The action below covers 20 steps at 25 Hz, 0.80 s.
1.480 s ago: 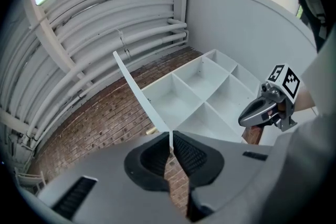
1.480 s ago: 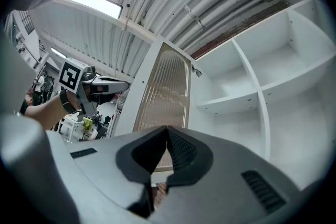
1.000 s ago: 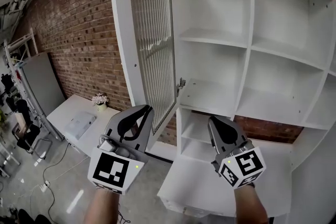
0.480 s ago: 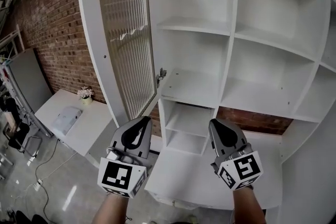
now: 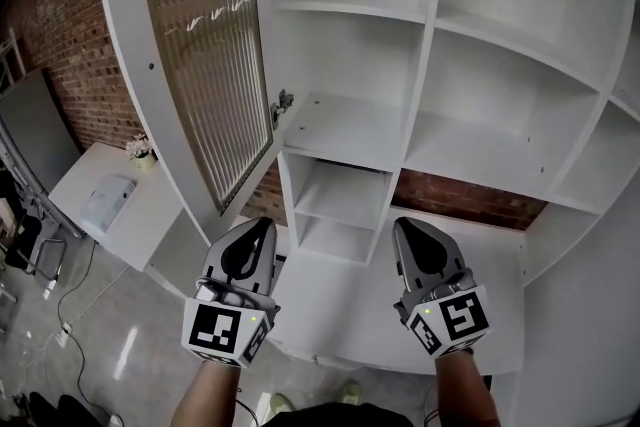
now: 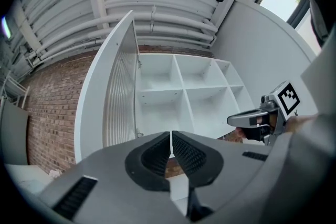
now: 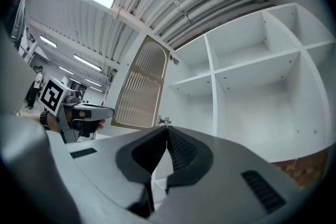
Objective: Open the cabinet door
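Head view: white-framed ribbed-glass cabinet door [image 5: 205, 55] swung open, left of white open-shelf cabinet [image 5: 432, 65]; top cut off. Below, untouching: left gripper [image 5: 262, 224], right gripper [image 5: 405, 226].
Left gripper view: jaws pressed together, empty.
Right gripper view: likewise closed, empty.

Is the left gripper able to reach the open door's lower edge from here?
Probably yes. In the head view the left gripper sits just under the lower corner of the open door, with nothing between them. Its jaws are shut, so it would need opening to grasp.
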### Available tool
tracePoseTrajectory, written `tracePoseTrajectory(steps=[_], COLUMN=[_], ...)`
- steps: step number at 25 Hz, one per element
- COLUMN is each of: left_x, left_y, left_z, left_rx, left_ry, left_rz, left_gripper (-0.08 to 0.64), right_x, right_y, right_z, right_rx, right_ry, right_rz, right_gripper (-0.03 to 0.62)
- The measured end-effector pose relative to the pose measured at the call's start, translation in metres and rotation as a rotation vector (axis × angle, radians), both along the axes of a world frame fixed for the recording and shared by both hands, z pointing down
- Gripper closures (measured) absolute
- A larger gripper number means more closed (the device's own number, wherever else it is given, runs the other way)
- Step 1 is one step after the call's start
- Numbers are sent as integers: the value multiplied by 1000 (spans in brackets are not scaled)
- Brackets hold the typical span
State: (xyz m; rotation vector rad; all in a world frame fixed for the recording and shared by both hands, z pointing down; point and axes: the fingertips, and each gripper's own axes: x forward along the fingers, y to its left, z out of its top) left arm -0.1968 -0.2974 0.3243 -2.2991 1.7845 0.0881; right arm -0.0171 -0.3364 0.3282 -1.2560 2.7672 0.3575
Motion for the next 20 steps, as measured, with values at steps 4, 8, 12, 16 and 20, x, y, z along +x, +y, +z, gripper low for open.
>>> tracePoseTrajectory(steps=[4,8,12,16,20], left_x=[1,-1,-1,1,1], left_y=[3,4,5,5,5], left_z=[18,45,55,56,59], left_rx=[-10,-50,-67,-65,-69], left_ry=[27,64,54,50,54], left_rz=[-1,-7,-12,-8,-4], left_gripper=[545,547,548,549,549], right_x=[6,8,9,9,7], right_y=[0,1,1,1,1], right_z=[15,31,41,45,46], right_rx=[-28,-54,-71,-75,-77], right_ry=[-3,-4,4,9,10], right_rz=[16,27,42,48,50], right_gripper=[588,588,589,589,589])
